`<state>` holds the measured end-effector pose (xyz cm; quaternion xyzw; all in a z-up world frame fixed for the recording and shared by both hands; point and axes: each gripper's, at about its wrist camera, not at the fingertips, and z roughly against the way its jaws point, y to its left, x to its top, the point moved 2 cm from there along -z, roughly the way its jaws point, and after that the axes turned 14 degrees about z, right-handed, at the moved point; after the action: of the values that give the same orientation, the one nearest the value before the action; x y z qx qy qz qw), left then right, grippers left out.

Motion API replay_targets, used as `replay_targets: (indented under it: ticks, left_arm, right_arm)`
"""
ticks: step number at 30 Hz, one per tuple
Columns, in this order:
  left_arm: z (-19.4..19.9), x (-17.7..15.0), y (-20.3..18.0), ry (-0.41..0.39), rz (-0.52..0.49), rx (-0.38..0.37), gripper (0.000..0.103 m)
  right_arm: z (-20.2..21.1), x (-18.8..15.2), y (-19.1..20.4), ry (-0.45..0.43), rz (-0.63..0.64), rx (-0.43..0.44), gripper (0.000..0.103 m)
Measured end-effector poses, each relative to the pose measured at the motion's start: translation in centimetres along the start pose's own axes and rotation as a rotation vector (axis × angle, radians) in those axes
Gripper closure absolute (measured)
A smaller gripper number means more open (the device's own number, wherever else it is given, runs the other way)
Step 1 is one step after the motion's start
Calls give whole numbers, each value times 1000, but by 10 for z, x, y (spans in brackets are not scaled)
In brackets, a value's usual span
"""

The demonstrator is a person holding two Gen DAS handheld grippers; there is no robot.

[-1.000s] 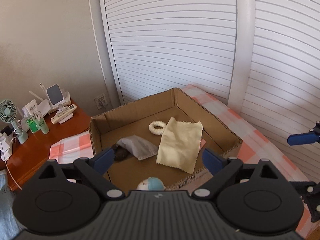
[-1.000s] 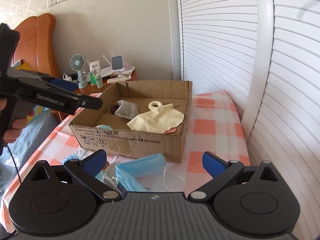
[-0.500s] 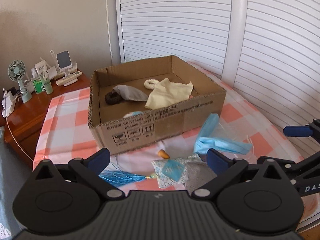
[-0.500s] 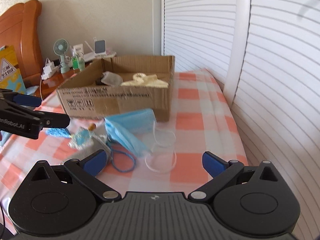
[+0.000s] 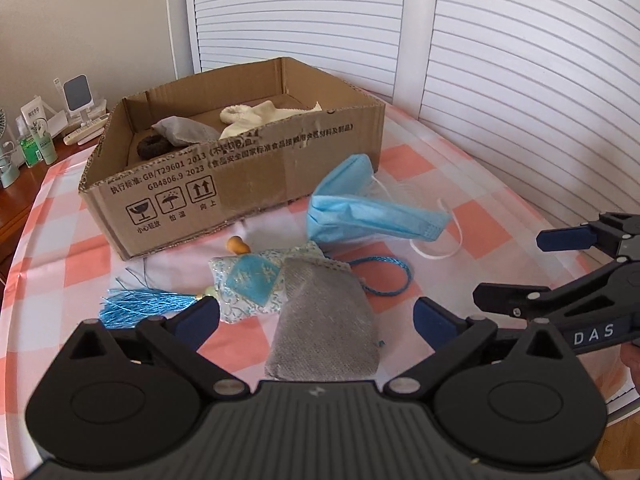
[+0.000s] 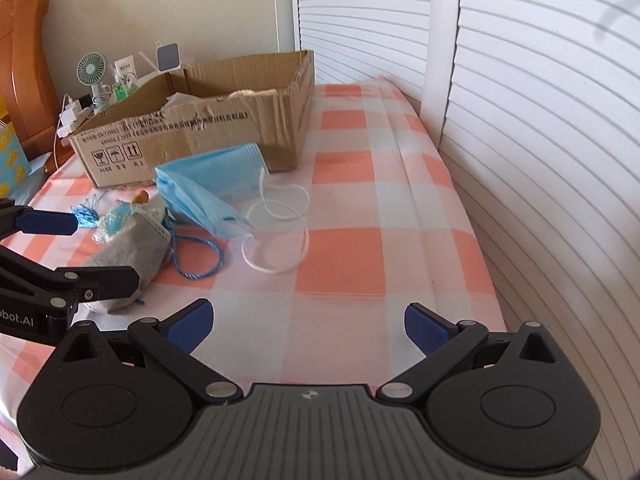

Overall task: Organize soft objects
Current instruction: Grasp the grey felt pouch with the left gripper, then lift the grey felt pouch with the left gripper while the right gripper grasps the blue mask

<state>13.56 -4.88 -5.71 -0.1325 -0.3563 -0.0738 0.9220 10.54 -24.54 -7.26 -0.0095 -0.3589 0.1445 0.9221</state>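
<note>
My left gripper [image 5: 316,318] is open, low over a grey knit pouch [image 5: 324,356] that lies between its fingers without touching the pads. Beside the pouch lie a patterned sachet [image 5: 252,284] with a blue tassel [image 5: 136,306], a blue cord [image 5: 384,280] and a blue face mask [image 5: 360,208]. Behind them the cardboard box [image 5: 240,176] holds a cream cloth [image 5: 276,114], a grey bag [image 5: 184,130] and a dark scrunchie [image 5: 152,146]. My right gripper [image 6: 308,322] stands open over bare checked cloth, right of the mask [image 6: 216,184] and pouch [image 6: 132,248].
A checked cloth [image 6: 380,220] covers the table, whose right edge runs along white louvred doors [image 6: 520,120]. To the left a wooden nightstand [image 5: 12,196] carries a fan [image 6: 94,68], bottles and a remote. A wooden headboard [image 6: 24,60] stands at far left.
Both grippers have dropped and drawn back from over the box to the items in front of it. The grey pouch now lies between my left fingers. Both stay open.
</note>
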Motion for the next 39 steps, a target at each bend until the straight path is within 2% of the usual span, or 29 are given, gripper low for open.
replay_targets:
  ticks: [2, 5, 7, 11, 13, 16, 23, 29, 32, 34, 39]
  left_arm:
    - [-4, -2, -2, 6, -7, 5, 1]
    - [-7, -3, -4, 1, -15, 17, 10]
    - [-8, -3, -5, 3, -14, 12, 26]
    - [-13, -4, -8, 33, -15, -1, 42]
    - [-14, -5, -9, 39, -12, -8, 56]
    - [-16, -6, -8, 52, -13, 2, 61]
    - [-5, -9, 4, 60, 13, 2, 63]
    - [10, -18, 26, 63, 50, 19, 63]
    - [15, -22, 38, 57, 64, 32, 56]
    - [17, -23, 44, 54, 75, 34, 45]
    - [14, -28, 43, 49, 71, 25, 47]
  right_arm:
    - [-2, -3, -1, 9, -1, 3, 0]
    - [-4, -5, 1, 4, 11, 3, 0]
    - [-4, -5, 3, 4, 29, 0, 0]
    - [-6, -7, 10, 12, 92, -26, 0]
    - [-5, -9, 15, 0, 119, -37, 0]
    - [-4, -10, 16, -5, 120, -28, 0]
    - [-3, -17, 15, -47, 114, -34, 0]
    - [-3, -14, 17, -25, 99, -45, 0]
    - [-4, -13, 16, -11, 93, -45, 0]
    - [-4, -11, 17, 5, 86, -53, 0]
    - [-4, -5, 25, 25, 121, -49, 0]
